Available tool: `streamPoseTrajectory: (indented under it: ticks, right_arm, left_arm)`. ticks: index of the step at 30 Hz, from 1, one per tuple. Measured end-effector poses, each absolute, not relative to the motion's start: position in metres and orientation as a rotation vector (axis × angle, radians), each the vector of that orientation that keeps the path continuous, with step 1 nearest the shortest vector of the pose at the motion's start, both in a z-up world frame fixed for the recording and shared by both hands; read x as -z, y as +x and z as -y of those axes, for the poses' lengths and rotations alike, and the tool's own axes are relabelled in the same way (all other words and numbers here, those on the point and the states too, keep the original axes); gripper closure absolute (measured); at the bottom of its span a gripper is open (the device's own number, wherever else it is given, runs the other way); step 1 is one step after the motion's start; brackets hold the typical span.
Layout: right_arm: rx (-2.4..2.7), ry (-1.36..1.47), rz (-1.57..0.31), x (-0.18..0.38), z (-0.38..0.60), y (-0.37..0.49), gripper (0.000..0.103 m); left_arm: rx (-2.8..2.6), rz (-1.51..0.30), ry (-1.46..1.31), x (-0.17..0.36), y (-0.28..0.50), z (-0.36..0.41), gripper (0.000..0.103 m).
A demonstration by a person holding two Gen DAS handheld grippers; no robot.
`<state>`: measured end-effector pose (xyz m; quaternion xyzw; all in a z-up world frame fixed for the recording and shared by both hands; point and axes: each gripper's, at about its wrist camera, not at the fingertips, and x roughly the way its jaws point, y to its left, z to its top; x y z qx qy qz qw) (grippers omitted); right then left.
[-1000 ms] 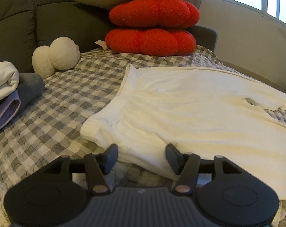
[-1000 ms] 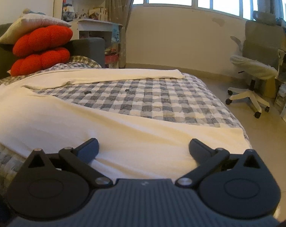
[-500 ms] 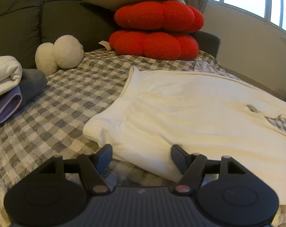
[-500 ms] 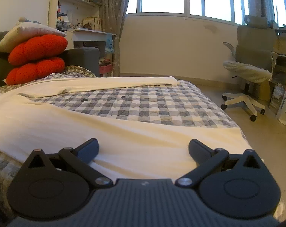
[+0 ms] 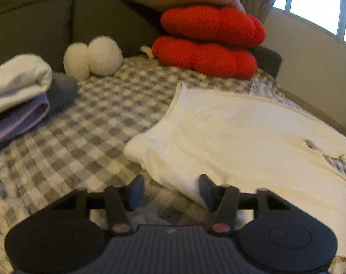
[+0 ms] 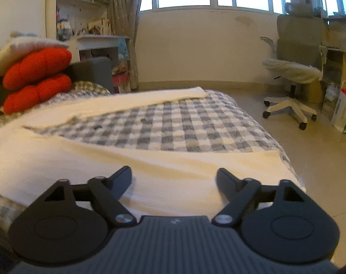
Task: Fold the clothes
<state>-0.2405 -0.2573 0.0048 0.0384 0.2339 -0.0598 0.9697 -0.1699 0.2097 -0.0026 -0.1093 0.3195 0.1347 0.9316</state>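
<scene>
- The cream white knit trousers (image 5: 241,137) lie spread flat on the grey-and-white checked bed (image 5: 93,125).
- The left gripper (image 5: 170,188) has just been closing its jaws; they stand apart, astride the waistband's near corner, not pinching.
- The right gripper (image 6: 174,182) has likewise been closing, its jaws spread over the near trouser leg (image 6: 173,164).
</scene>
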Motion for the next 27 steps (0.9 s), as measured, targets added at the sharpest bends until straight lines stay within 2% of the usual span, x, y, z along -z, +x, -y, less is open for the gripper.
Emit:
streamPoseTrajectory:
  ticks: [4, 7, 18, 27]
  right_arm:
    - [0.144, 0.024, -0.470, -0.001, 0.258, -0.242, 0.038]
    - [0.177, 0.039, -0.476, -0.002, 0.274, -0.241, 0.043]
    - [0.346, 0.118, -0.490, -0.002, 0.337, -0.252, 0.043]
    - [0.326, 0.148, -0.465, -0.013, 0.334, -0.253, 0.043]
  left_arm:
    - [-0.274, -0.657, -0.186, 0.005, -0.169, -0.206, 0.054]
    - [-0.269, -0.671, -0.190, 0.003, -0.167, -0.209, 0.054]
    - [-0.340, -0.698, -0.226, -0.002, -0.166, -0.244, 0.055]
    - [-0.311, -0.684, -0.235, -0.025, -0.172, -0.239, 0.055]
